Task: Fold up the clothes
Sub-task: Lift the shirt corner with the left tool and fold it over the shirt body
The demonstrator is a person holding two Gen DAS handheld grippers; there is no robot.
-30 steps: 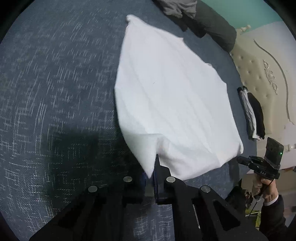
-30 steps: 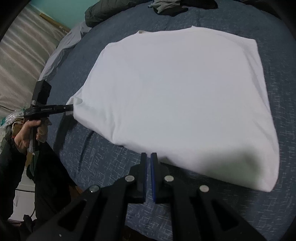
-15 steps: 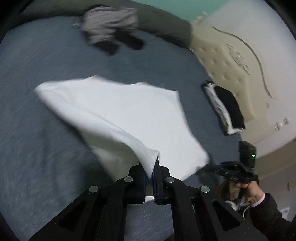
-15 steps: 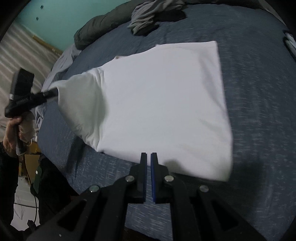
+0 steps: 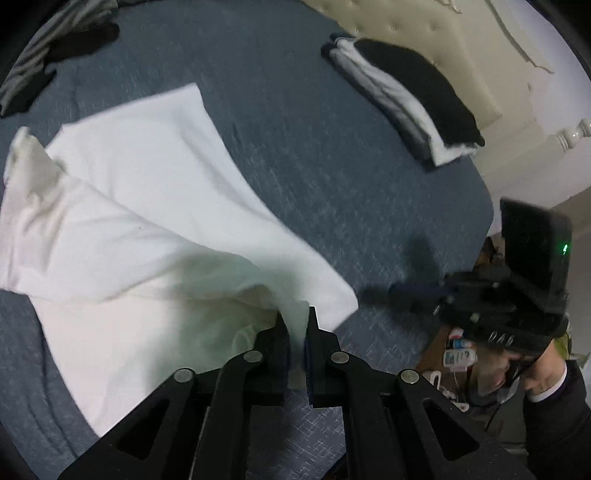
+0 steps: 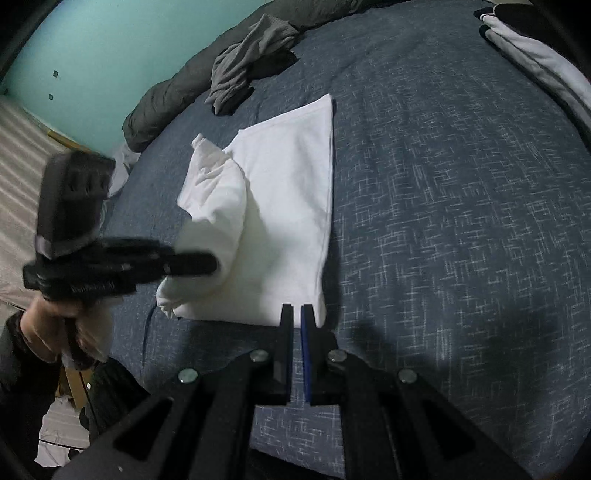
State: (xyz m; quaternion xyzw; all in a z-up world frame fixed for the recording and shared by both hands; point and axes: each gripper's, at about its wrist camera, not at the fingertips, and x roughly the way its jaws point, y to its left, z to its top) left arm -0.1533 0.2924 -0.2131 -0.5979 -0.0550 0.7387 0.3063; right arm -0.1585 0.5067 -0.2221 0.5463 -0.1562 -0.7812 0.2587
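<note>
Blue bedspread [image 6: 443,221]: folded stack [image 5: 402,96], grey garment [image 6: 247,62] nearby.

The garment [image 5: 155,206] is plain white with no print, taking a faint greenish-grey cast where shadow falls on it near the black left gripper [image 5: 295,325], whose right-hand pad shows a blue edge, as does the black right gripper [image 6: 297,325]. The bedspread [image 6: 443,206] is dark slate blue with a pattern of short pale crosshatched flecks. A folded pile [image 5: 402,96] stacks grey, white and black layers against a cream headboard [image 5: 424,29], a crumpled grey garment [image 6: 247,62] lies by a dark olive-grey duvet roll [image 6: 173,92], and the wall [image 6: 96,62] is turquoise.
</note>
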